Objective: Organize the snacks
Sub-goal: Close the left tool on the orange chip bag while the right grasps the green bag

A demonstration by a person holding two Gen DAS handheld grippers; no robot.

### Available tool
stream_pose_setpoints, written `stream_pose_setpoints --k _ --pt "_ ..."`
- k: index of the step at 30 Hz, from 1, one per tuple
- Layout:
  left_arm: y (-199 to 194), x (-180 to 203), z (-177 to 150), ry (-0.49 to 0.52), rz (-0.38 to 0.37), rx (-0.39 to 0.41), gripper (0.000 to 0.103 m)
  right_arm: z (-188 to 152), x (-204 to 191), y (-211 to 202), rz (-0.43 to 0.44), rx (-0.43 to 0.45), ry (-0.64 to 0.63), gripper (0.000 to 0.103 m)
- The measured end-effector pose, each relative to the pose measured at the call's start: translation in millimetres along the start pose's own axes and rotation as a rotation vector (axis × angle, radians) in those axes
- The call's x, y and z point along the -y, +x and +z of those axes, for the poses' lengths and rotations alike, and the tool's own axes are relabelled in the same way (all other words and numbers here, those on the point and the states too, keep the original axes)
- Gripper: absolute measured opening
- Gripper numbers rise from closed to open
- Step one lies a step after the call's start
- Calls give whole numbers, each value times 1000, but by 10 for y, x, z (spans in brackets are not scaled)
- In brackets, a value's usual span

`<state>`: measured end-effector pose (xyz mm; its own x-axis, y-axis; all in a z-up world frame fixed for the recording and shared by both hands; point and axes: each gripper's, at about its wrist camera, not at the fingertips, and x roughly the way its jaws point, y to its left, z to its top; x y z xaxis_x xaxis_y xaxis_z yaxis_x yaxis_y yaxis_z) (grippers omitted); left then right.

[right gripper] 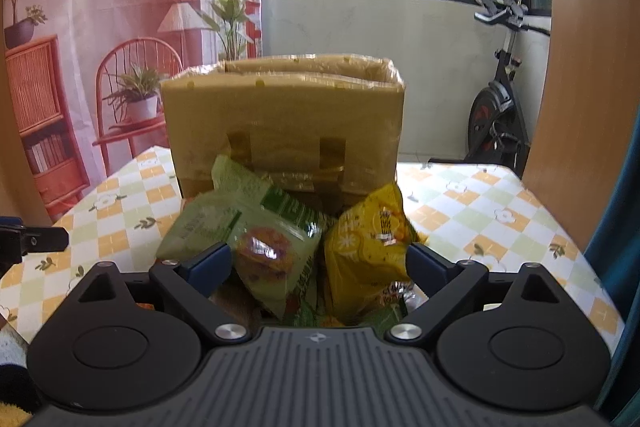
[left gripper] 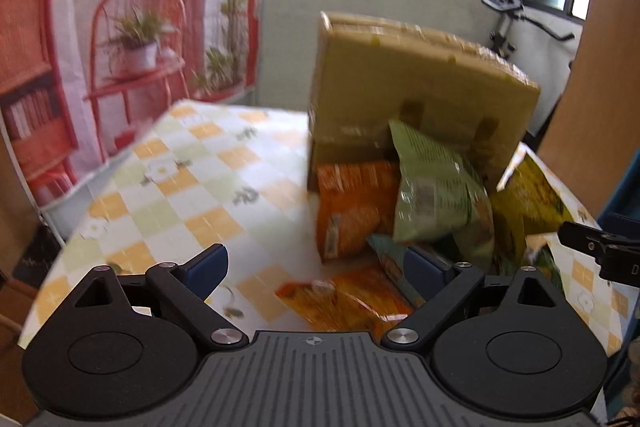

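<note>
A heap of snack bags leans against a brown cardboard box (left gripper: pixel 420 87) on the checked tablecloth (left gripper: pixel 192 187). The left wrist view shows an orange bag (left gripper: pixel 352 203), a green bag (left gripper: pixel 436 195) on top of it, a yellow bag (left gripper: pixel 528 211) and another orange bag (left gripper: pixel 348 299) lying flat. My left gripper (left gripper: pixel 316 267) is open above that flat bag, its pads clear of it. My right gripper (right gripper: pixel 318 263) is open at the front of the heap, with a green bag (right gripper: pixel 272 247) and the yellow bag (right gripper: pixel 372 243) between its fingers. The box (right gripper: pixel 284 119) stands behind them.
The tablecloth (right gripper: pixel 500 211) shows bare to the right of the box, and more of it lies bare to the left of the heap. Each gripper shows at the edge of the other's view: right gripper (left gripper: pixel 600 247), left gripper (right gripper: pixel 24 239). An exercise bike (right gripper: pixel 496 111) stands beyond the table.
</note>
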<state>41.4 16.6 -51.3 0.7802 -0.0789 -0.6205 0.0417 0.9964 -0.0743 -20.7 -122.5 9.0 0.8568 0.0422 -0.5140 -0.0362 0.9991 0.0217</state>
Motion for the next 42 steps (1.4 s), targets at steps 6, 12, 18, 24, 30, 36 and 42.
stream_pose_setpoints --k 6,12,18,24,30,36,42 --pt "127 17 -80 17 -15 -69 93 -107 30 146 26 -53 15 92" --pt "160 23 -84 23 -27 -87 91 -182 40 261 42 -102 32 90" --pt "251 -2 -104 -7 -66 -117 91 -244 180 253 -8 -117 48 90" --pt "207 36 -35 27 -111 -44 91 -359 307 233 -47 -148 65 90" --pt "363 18 -16 19 -169 -67 91 -409 372 271 -42 -175 79 90" --pt "568 -36 -150 -35 -211 -145 91 -471 363 386 -7 -211 98 91" --pt "689 -65 -235 -62 -228 -187 91 -530 414 553 10 -220 143 91"
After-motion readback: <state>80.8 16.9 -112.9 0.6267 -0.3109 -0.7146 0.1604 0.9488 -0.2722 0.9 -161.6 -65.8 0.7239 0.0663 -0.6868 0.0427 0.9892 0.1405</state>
